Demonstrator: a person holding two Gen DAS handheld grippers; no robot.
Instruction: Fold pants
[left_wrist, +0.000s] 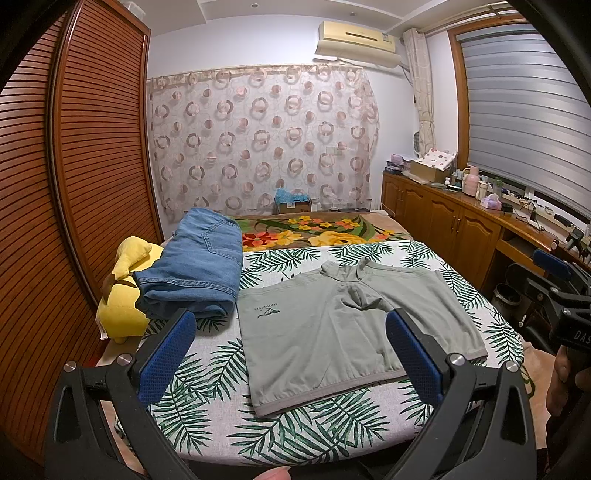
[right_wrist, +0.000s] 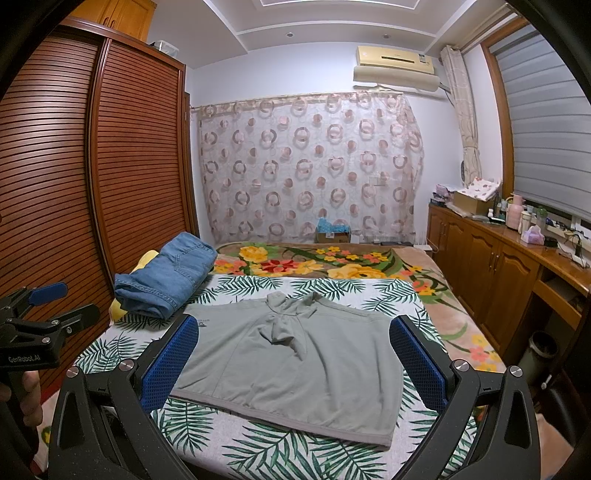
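Grey-green shorts (left_wrist: 343, 328) lie flat on the leaf-print sheet (left_wrist: 207, 373), hems toward me and waistband away, with a small logo on the left leg. They also show in the right wrist view (right_wrist: 295, 365). My left gripper (left_wrist: 291, 336) is open and empty, held above the near edge of the shorts. My right gripper (right_wrist: 293, 347) is open and empty, also above the shorts' near part. The right gripper also shows at the right edge of the left wrist view (left_wrist: 554, 284). The left one shows at the left edge of the right wrist view (right_wrist: 48, 314).
Folded blue jeans (left_wrist: 195, 269) rest on a yellow plush toy (left_wrist: 122, 299) at the bed's left. A floral blanket (left_wrist: 314, 229) covers the far bed. A slatted wardrobe (left_wrist: 74, 166) stands left. Wooden cabinets (left_wrist: 450, 225) with clutter line the right.
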